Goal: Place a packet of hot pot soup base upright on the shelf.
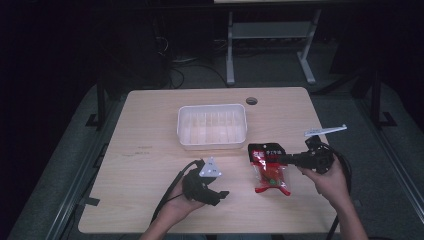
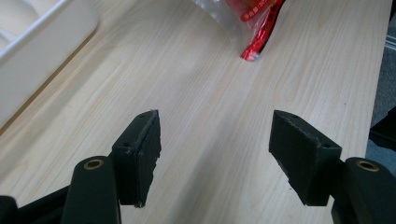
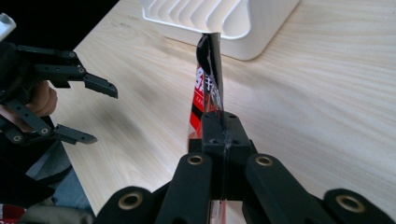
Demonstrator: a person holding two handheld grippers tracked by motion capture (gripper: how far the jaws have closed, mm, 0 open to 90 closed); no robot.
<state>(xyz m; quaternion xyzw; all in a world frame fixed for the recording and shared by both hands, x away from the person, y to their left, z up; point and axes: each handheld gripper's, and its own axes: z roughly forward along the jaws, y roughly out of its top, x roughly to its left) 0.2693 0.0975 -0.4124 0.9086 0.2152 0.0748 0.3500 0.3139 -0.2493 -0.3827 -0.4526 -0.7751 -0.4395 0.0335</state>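
Both tongs are working: my right gripper (image 3: 219, 122) is pinching the red snack packet (image 1: 269, 170); my left gripper (image 2: 215, 158) is gaping wide, empty.

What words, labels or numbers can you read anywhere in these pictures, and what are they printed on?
No text can be read for certain.
Red snack packet, pinched in the right gripper: white characters on its black top band, too small and blurred to read.
Table: faint dark marks near the left edge, illegible.
White plastic tray and left gripper: no print.
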